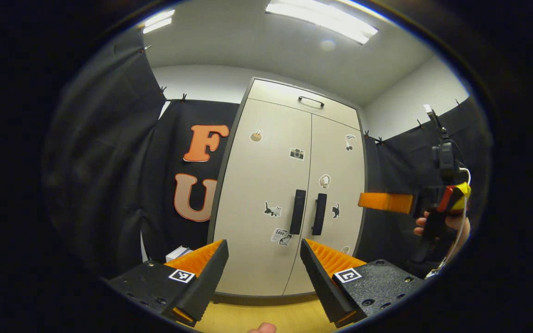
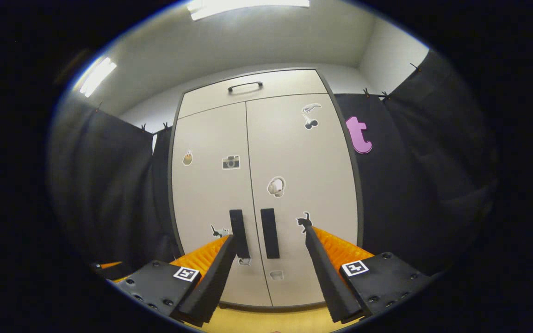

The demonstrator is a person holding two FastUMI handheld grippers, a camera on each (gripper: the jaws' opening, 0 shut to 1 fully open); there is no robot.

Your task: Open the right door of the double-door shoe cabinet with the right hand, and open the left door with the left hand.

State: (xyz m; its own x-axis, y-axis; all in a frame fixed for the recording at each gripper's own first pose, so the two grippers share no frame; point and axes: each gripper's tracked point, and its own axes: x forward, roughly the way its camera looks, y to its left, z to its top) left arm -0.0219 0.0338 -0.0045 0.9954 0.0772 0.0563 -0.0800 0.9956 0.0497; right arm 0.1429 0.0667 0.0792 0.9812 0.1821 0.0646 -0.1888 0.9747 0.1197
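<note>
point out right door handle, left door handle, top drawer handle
right door handle point(image 2: 269, 233), right gripper view, mid-bar.
left door handle point(image 1: 297, 211), left gripper view, mid-bar.
top drawer handle point(image 2: 245, 86), right gripper view, middle of the grip.

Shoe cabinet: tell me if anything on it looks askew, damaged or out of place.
Nothing stands out. The shoe cabinet has both doors shut and flush, the left door handle and right door handle hang straight side by side, and the stickers lie flat. The left gripper and right gripper are open, short of it.
</note>
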